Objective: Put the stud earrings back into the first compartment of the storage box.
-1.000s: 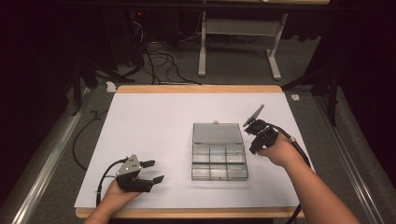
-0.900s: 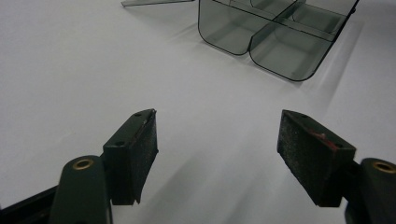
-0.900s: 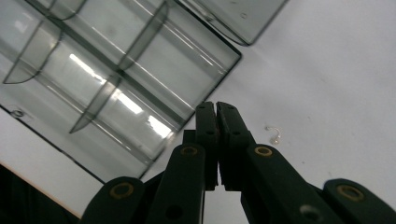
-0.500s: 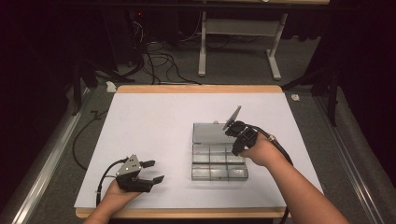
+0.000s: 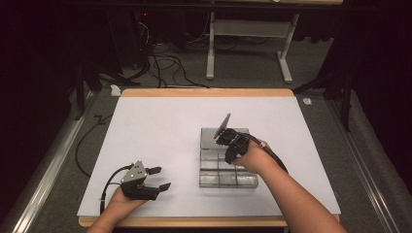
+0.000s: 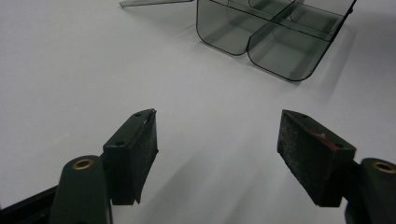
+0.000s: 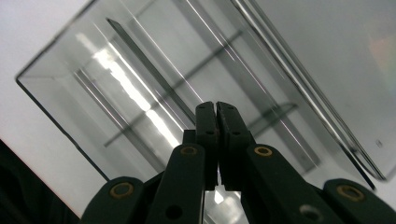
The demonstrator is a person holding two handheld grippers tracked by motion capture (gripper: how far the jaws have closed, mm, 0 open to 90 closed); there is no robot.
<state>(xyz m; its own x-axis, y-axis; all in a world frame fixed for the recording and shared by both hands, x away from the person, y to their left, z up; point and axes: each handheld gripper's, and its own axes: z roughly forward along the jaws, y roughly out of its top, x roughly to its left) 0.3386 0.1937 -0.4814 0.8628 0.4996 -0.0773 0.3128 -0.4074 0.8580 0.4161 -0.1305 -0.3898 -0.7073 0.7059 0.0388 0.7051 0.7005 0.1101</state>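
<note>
Box: clear compartment box [image 5: 227, 170] lay on the white surface [image 5: 160, 131], right of centre, its compartments apparently empty.
Lid: clear lid [image 5: 210, 136] at the far edge of the box; whether hinged to it could not be told.
Right gripper: right gripper [image 5: 225, 136] was over the far half of the box, jaws pressed together with no gap between them; in the right gripper view their tips sat against the clear panel.
Grip: whether any plastic was pinched between the jaws could not be told.
Left gripper: left gripper [image 5: 158, 177] rested on the surface well left of the box, jaws spread wide and holding nothing.
Risk, slip: smooth plastic would likely skid off narrow tips, letting the lid drop.
Risk, shift: nothing braced the box, so a push on the lid could slide or tip it.
Risk, strain: forcing the lid past its range might crack a hinge, if it has one.
</note>
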